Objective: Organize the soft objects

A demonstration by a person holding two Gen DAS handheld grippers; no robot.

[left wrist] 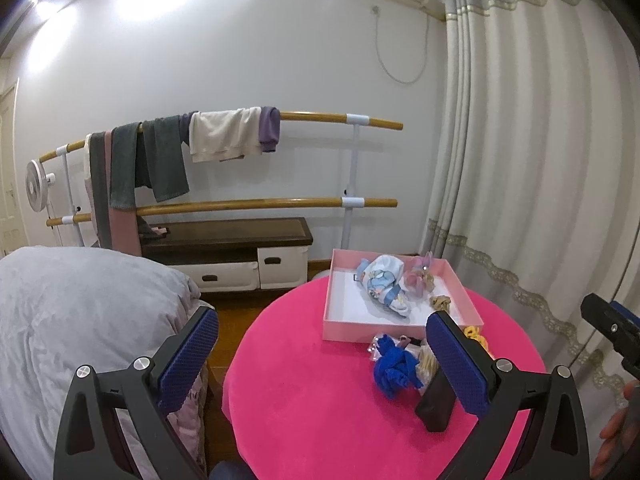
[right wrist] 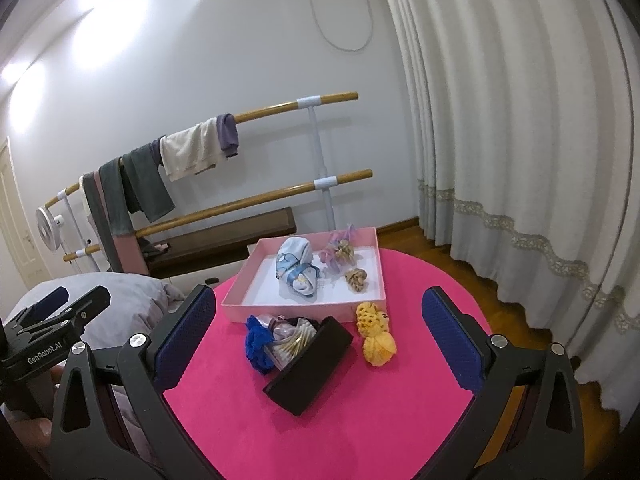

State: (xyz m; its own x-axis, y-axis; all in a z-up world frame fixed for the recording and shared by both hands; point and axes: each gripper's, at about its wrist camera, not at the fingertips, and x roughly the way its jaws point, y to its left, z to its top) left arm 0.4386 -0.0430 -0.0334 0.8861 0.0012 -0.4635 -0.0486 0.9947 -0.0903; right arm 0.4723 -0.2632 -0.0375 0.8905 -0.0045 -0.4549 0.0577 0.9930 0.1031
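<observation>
A pink tray (right wrist: 248, 286) (left wrist: 330, 320) stands on the far side of a round pink table (right wrist: 352, 412) (left wrist: 320, 408). In it lie a blue-and-white cloth bundle (right wrist: 296, 266) (left wrist: 382, 280), a pink scrunchie (right wrist: 338, 250) and a tan scrunchie (right wrist: 356, 279). In front of the tray, a black box (right wrist: 310, 364) (left wrist: 436, 404) lies tipped, with a blue scrunchie (right wrist: 256, 344) (left wrist: 394, 368) and other fabric items spilling from it. A yellow scrunchie (right wrist: 374, 330) lies beside it. My left gripper (left wrist: 322, 354) and right gripper (right wrist: 318, 334) are both open and empty above the table's near side.
A bed with a grey cover (left wrist: 80, 320) is on the left. A wooden barre rack (left wrist: 312, 118) with hanging towels and a low dark bench (left wrist: 224, 236) stand at the wall. White curtains (right wrist: 520, 120) hang on the right. A small fan (left wrist: 36, 186) stands far left.
</observation>
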